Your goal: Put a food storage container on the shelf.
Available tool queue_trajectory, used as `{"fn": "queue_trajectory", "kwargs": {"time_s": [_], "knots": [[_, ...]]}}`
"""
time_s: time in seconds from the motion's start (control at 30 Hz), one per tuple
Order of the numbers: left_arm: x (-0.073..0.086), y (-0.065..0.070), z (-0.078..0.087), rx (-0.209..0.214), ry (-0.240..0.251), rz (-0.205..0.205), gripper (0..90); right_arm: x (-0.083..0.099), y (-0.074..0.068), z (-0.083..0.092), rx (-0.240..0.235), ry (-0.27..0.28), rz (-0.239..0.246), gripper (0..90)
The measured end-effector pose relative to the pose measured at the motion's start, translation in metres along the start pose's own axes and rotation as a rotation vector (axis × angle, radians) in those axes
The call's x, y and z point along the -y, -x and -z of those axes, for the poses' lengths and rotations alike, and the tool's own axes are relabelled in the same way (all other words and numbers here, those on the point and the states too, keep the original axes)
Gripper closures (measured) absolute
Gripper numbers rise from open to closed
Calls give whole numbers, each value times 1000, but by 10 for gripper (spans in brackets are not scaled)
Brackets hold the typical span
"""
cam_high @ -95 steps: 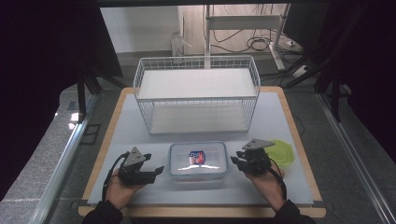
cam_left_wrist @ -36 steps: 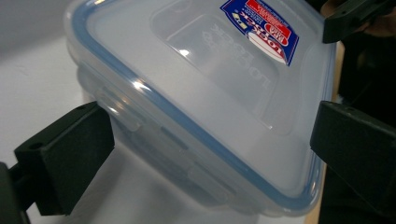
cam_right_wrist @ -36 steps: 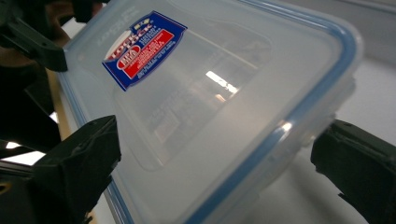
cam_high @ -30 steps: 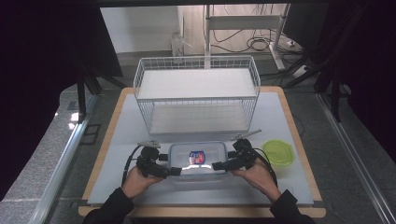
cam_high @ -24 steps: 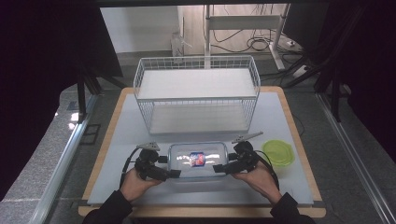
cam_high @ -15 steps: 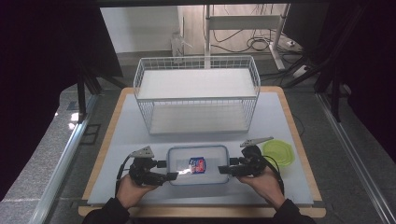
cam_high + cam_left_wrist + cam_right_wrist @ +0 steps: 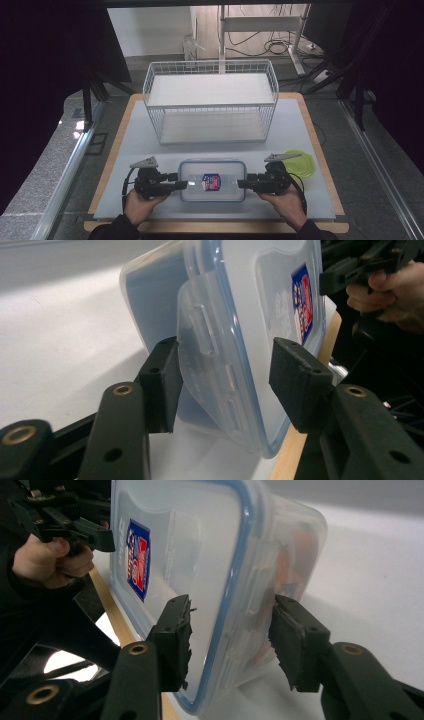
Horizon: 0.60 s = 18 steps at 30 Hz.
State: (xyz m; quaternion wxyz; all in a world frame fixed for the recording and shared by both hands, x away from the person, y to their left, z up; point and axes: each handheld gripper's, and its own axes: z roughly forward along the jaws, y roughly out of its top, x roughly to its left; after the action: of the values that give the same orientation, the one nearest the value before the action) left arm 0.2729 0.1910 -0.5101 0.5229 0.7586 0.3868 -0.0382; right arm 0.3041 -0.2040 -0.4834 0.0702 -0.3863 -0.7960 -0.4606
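1. Clear lidded container (image 7: 212,180) flat on the table (image 7: 300,125), near its front edge, in front of the wire basket (image 7: 210,100).
2. Left tongs (image 7: 183,184) at its left end, just been closing, latch flap (image 7: 210,365) between jaws, pads not pressing.
3. Right tongs (image 7: 242,184) at its right end, likewise closing, straddling the rim, gaps visible.
4. Green lid (image 7: 302,162) just right.

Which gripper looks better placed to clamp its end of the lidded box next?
Right gripper, marginally: both grippers' jaws have just been closing astride the box's end latches, not yet pressing, but the left gripper shows a wider gap on its lid side.
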Motion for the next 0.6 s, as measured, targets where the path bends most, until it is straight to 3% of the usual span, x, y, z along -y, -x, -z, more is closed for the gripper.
{"fn": "queue_trajectory", "kwargs": {"time_s": [0.1,0.2,0.6], "knots": [[-3,-2,1,-12,-6,-9,507,-1,-3,0,20,14,46,544],[-4,-3,0,-13,-3,-5,509,-2,-2,-1,22,23,49,544],[-26,4,9,-41,19,-56,509,-16,-7,7,30,76,84,542]]}}
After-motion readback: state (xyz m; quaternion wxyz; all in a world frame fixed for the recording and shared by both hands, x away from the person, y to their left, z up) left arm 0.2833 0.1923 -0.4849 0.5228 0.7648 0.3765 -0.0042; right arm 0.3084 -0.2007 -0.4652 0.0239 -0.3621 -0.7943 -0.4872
